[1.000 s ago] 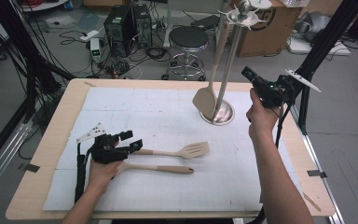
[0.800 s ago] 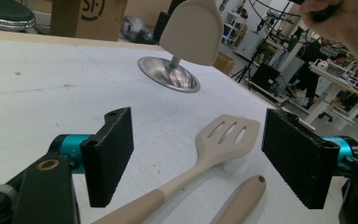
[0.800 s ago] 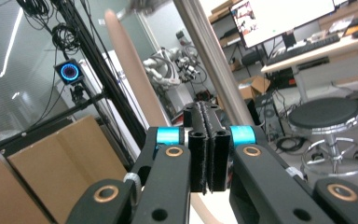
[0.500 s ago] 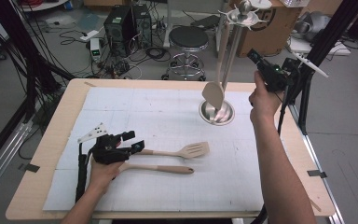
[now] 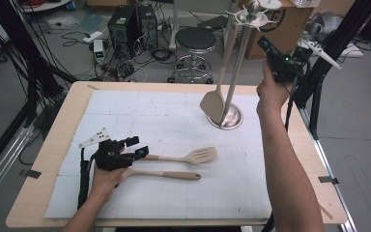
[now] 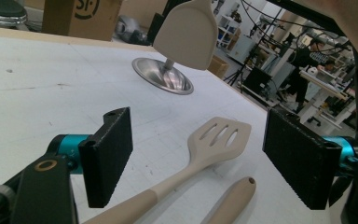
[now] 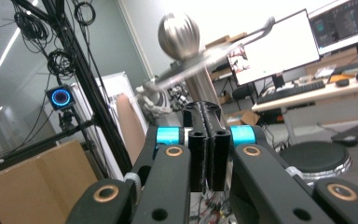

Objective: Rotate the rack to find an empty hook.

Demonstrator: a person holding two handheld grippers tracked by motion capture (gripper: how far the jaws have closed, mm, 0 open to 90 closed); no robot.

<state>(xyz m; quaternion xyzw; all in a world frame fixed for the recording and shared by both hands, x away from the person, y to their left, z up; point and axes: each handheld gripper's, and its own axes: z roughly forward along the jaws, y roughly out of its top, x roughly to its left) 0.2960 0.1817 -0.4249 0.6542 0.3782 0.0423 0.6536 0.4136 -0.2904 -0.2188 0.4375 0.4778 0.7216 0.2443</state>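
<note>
Near the front left corner of the tabletop (image 5: 53,145), the left gripper (image 5: 134,148) rests low on the white mat (image 5: 164,116) in the person's left hand (image 5: 105,178), its jaws standing wide apart with nothing pressed between them; in the left gripper view the pads flank the handle of the slotted spatula (image 6: 214,142) without touching it. That spatula lies flat just right of the gripper, its head toward the middle of the mat, and a second wooden handle (image 5: 166,174) lies just beside it on the side nearer the front edge, roughly parallel. Further right, toward the back edge, the steel utensil stand (image 5: 232,82) rises from its round base on the mat, with a solid spatula (image 5: 214,104) hanging from its top ring, blade down just above the base. Right of the stand, raised well above the tabletop near the back right corner, the right gripper (image 5: 265,44) is held in the right hand (image 5: 270,92) close to the stand's top; its jaws are pressed together on nothing, with the stand's ball knob (image 7: 178,29) just beyond them
</note>
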